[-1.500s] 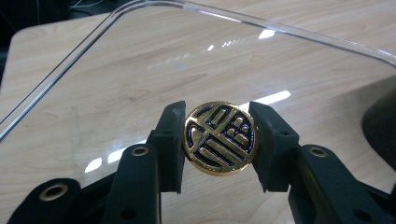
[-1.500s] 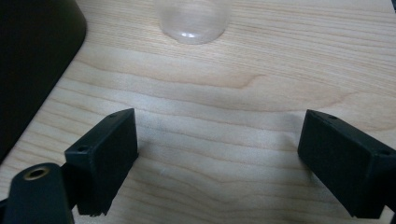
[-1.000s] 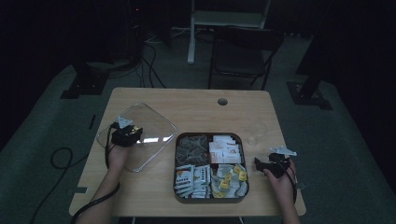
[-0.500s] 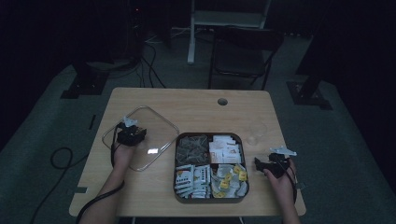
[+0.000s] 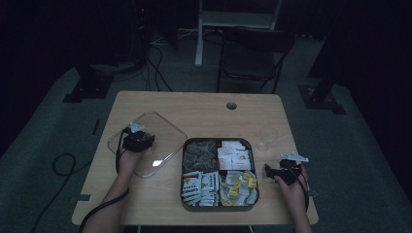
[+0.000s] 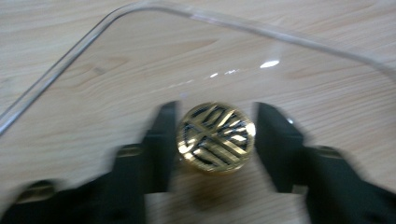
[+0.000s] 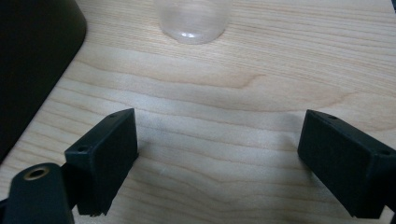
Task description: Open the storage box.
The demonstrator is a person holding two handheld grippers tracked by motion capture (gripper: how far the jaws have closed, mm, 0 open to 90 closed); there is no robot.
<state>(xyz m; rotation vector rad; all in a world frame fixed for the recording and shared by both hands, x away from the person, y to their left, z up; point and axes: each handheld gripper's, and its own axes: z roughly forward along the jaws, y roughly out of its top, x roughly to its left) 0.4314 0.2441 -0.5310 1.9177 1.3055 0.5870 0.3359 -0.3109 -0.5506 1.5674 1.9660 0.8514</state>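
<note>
lid (image 5: 148,145): clear plastic, rounded-square, lying flat on the tabletop (image 5: 204,109) at 9 o'clock of the tray (image 5: 182,167); off the tray already, so that step looks done.
knob (image 6: 215,138): round brass-coloured metal, openwork lattice face, centred on the lid.
left tongs (image 6: 215,140): your jaws have just been opening; they flank the knob, the right one well clear of it, the left one close beside it. You look to be letting go.
right tongs (image 7: 219,154): spread wide over bare wood, nothing between them, parked at 3 o'clock of the tray.
tray: dark, rounded corners, four compartments of tea bags and paper sachets, uncovered.
glass (image 7: 194,18): small, clear, looks empty, at 12 o'clock of your right tongs.
left to do: probably pick a sachet; my guess is the glass is its target.
tabletop: pale wood grain, matte.
</note>
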